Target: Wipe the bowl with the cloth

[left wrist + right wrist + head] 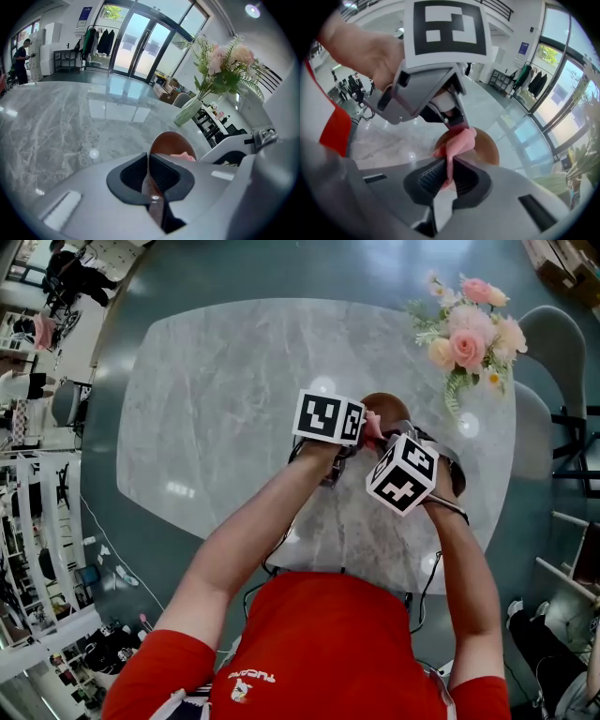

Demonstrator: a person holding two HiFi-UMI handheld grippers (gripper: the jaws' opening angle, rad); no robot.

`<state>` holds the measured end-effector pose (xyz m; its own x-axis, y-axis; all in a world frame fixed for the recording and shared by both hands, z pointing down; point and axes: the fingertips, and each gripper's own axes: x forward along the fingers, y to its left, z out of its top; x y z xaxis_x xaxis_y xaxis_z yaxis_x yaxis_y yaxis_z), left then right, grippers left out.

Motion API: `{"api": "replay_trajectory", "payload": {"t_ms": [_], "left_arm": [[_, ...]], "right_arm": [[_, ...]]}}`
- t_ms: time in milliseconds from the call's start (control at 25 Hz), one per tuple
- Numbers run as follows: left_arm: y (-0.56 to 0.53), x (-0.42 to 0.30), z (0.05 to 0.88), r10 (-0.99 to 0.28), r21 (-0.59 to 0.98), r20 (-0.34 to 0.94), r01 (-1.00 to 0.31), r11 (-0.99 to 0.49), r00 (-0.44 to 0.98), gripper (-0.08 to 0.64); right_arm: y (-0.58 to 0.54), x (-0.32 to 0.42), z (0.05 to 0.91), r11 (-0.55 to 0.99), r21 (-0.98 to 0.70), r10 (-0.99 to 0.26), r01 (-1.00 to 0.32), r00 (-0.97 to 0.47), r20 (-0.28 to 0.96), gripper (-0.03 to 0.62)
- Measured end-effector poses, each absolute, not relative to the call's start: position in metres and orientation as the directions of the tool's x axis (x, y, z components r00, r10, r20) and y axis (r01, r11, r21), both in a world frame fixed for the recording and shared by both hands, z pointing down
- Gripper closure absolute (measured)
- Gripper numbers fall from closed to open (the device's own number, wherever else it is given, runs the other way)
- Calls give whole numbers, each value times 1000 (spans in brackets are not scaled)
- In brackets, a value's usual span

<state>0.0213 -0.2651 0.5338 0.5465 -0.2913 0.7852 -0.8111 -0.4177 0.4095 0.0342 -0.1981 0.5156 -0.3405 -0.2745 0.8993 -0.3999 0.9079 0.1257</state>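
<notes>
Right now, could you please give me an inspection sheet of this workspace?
Surface: grey marble table, glossy.
Job's things: brown bowl, held by its rim; pink cloth against it.
Clutter: vase of flowers near the table's far right edge.
Grippers: left gripper shut on the bowl's rim; right gripper shut on the cloth.
Cables: black leads hang below the grippers.
Surroundings: chairs beside the table, glass doors, a person far off.

Brown bowl (171,140) on edge (rim clamped); crumpled pink cloth (458,143) pinched, touching bowl's inner face.
</notes>
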Motion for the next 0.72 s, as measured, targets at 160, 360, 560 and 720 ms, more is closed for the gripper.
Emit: {"api": "replay_trajectory", "payload": {"t_ms": [160, 360, 560, 720], "left_arm": [[-264, 20, 536, -286, 421, 784, -810, -408, 551, 540], [-265, 19, 535, -281, 426, 783, -807, -409, 555, 540], [-265, 18, 534, -279, 436, 779, -805, -402, 561, 540], [-262, 18, 535, -268, 444, 780, -802, -400, 566, 540]], "right_arm": [[-204, 29, 516, 898, 108, -286, -426, -379, 880, 572], [-204, 20, 516, 915, 106, -275, -389, -409, 870, 572], [-209, 20, 517, 910, 119, -292, -397, -410, 864, 572], [-206, 18, 515, 920, 96, -267, -380, -429, 863, 572]]}}
